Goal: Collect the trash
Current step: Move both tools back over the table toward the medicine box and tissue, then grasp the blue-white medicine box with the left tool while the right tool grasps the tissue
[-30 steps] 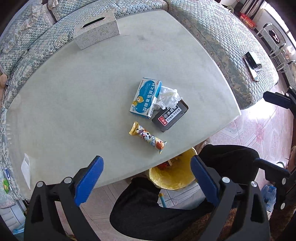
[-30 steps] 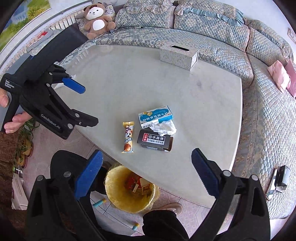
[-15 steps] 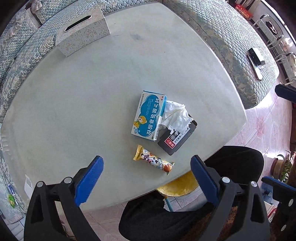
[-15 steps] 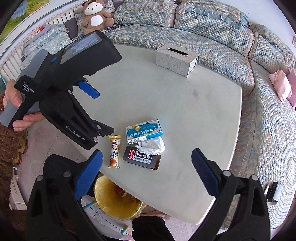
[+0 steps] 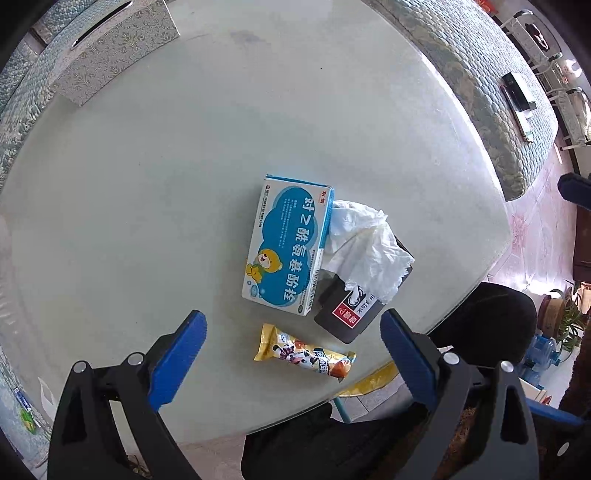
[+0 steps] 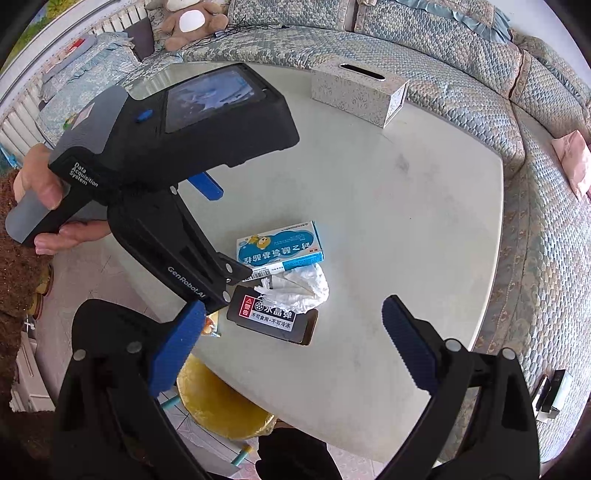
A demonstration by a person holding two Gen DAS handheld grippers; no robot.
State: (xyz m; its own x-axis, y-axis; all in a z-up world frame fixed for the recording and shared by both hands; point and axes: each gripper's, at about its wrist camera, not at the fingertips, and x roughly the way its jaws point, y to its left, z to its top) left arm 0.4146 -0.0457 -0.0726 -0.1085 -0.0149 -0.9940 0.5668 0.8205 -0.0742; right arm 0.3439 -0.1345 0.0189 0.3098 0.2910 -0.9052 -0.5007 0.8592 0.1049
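Note:
Trash lies near the table's front edge: a blue medicine box (image 5: 288, 243) (image 6: 280, 245), a crumpled white tissue (image 5: 367, 245) (image 6: 299, 288) resting partly on a black box (image 5: 351, 308) (image 6: 273, 319), and a yellow snack wrapper (image 5: 304, 356), mostly hidden in the right wrist view. My left gripper (image 5: 291, 354) (image 6: 218, 236) is open and empty, hovering just above the wrapper. My right gripper (image 6: 291, 343) is open and empty, above the black box. A yellow-lined trash bin (image 6: 221, 402) (image 5: 369, 380) stands on the floor under the table edge.
A patterned tissue box (image 5: 107, 51) (image 6: 358, 92) stands at the far side of the pale table (image 5: 184, 184). A curved quilted sofa (image 6: 535, 221) wraps around the table, with a teddy bear (image 6: 188, 18) on it. A water jug (image 5: 541, 356) stands on the floor.
My left gripper has come forward and down over the table, so the trash pile is much closer and the wrapper lies between its fingers. My right gripper has moved in closer toward the pile.

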